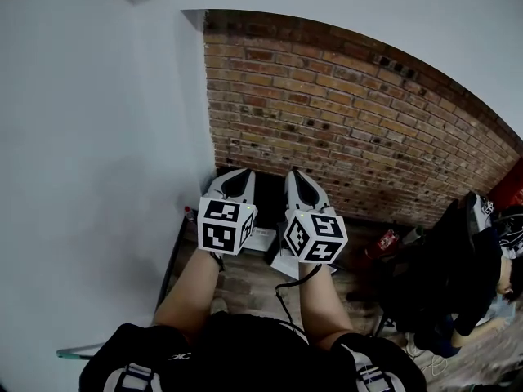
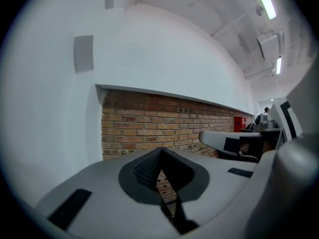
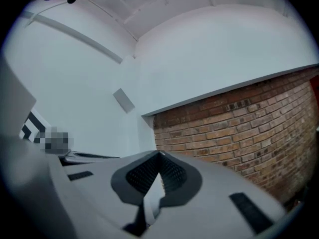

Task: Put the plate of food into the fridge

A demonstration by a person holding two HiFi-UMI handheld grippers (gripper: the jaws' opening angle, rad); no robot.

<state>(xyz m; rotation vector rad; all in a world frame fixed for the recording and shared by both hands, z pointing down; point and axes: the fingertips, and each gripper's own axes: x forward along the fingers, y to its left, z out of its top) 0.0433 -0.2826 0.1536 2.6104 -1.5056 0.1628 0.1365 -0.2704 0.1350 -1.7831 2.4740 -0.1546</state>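
No view shows plate of food or fridge. The left grey-white two-jaw tool (image 1: 239,178) & right grey-white two-jaw tool (image 1: 298,178) are side by side, jaws closed w/ nothing between, facing red brick wall (image 1: 351,121).

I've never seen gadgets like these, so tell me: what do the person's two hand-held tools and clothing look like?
The left gripper and right gripper are rounded pale grey shells tapering to jaws lined with black ribbed pads. Each carries a white cube printed with black square markers. A black cable hangs below the right one. The person wears a black short-sleeved top.
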